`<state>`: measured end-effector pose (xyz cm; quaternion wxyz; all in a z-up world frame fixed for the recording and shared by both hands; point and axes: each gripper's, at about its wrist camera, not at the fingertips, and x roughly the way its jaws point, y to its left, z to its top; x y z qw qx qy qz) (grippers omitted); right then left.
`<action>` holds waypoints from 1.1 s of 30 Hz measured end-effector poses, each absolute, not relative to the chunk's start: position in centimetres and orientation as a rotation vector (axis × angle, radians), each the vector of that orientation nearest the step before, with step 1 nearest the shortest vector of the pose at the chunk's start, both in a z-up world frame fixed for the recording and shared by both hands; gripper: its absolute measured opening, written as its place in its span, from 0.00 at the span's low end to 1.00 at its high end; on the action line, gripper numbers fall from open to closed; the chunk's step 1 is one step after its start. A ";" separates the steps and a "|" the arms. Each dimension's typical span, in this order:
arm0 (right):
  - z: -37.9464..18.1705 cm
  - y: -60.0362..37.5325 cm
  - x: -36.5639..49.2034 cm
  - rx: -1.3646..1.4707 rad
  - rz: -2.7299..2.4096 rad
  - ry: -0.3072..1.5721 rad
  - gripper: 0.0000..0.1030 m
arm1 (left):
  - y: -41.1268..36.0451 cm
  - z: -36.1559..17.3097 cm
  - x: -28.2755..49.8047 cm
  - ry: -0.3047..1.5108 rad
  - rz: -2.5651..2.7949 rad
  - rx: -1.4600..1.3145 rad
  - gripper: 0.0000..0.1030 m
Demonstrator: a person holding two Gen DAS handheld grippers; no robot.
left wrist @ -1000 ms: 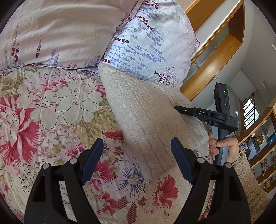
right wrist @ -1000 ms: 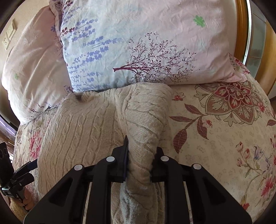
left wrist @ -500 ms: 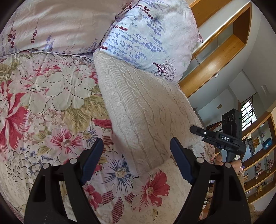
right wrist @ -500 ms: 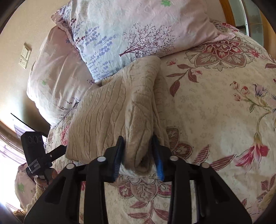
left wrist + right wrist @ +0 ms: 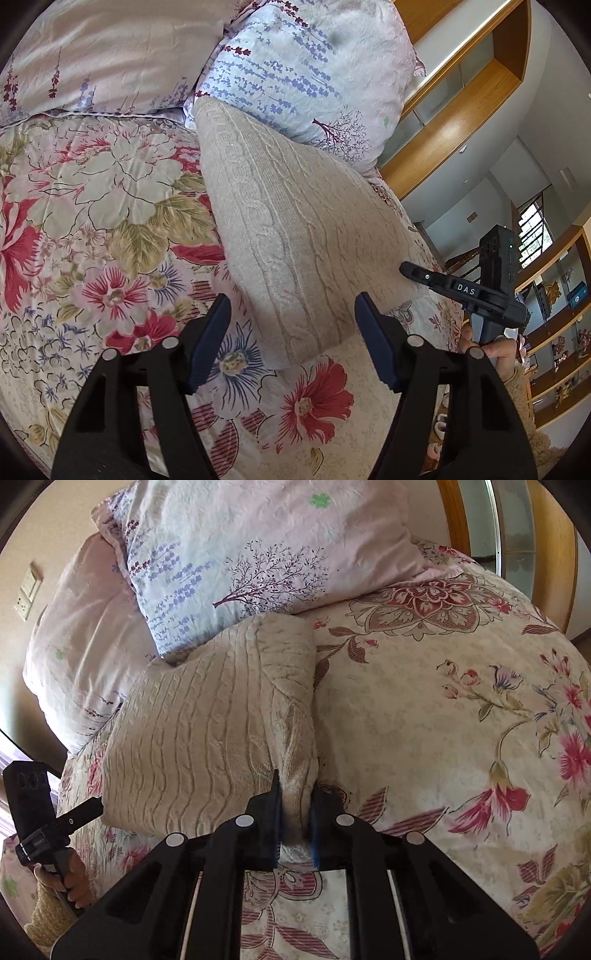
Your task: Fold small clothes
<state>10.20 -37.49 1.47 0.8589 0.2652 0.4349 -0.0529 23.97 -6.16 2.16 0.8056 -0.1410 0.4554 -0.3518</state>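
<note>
One cream cable-knit sweater (image 5: 207, 734) is seen folded into a long slab on the flowered quilt (image 5: 443, 709), its bunched near edge pinched tight in the right gripper (image 5: 295, 823). The left gripper (image 5: 291, 343) is closing, the sweater's corner lying between its blue pads untouched. Beyond it, two crinkled printed pillows (image 5: 295, 74) are propped.

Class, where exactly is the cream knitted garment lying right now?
The knitted garment lies on the floral bedspread, its far end against the lavender-print pillow, its near edge pinched in the right gripper.
</note>
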 end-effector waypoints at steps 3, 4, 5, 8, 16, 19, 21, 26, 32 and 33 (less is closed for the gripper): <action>2.2 -37.3 10.3 0.546 -0.087 0.918 0.14 | -6.4 1.7 24.2 1.001 -0.750 -0.316 0.62; 2.6 -37.5 10.2 0.566 -0.075 0.905 0.21 | -6.4 1.7 24.1 1.001 -0.750 -0.317 0.62; 3.1 -38.0 10.1 0.598 -0.067 0.887 0.32 | -6.4 1.7 24.1 0.998 -0.747 -0.316 0.62; 4.2 -40.1 10.8 0.699 -0.074 0.825 0.50 | -6.3 1.8 24.5 1.000 -0.728 -0.320 0.67; 2.7 -43.5 21.4 0.828 -0.122 0.940 0.50 | -6.6 1.4 26.4 1.028 -0.695 -0.368 0.67; 1.3 -44.2 24.3 0.900 -0.124 0.992 0.50 | -6.6 1.3 27.0 1.031 -0.691 -0.378 0.67; 0.3 -44.0 25.5 0.920 -0.119 1.021 0.46 | -6.6 1.3 27.3 1.030 -0.692 -0.383 0.67; 3.2 -42.2 24.6 0.755 -0.095 0.852 0.09 | -7.1 0.9 27.7 1.023 -0.712 -0.384 0.64; 2.0 -42.3 23.3 0.730 -0.259 0.846 0.09 | -7.8 0.6 27.8 1.027 -0.740 -0.389 0.56; 0.9 -42.0 23.9 0.733 -0.256 0.893 0.09 | -7.7 0.6 27.7 1.025 -0.741 -0.386 0.56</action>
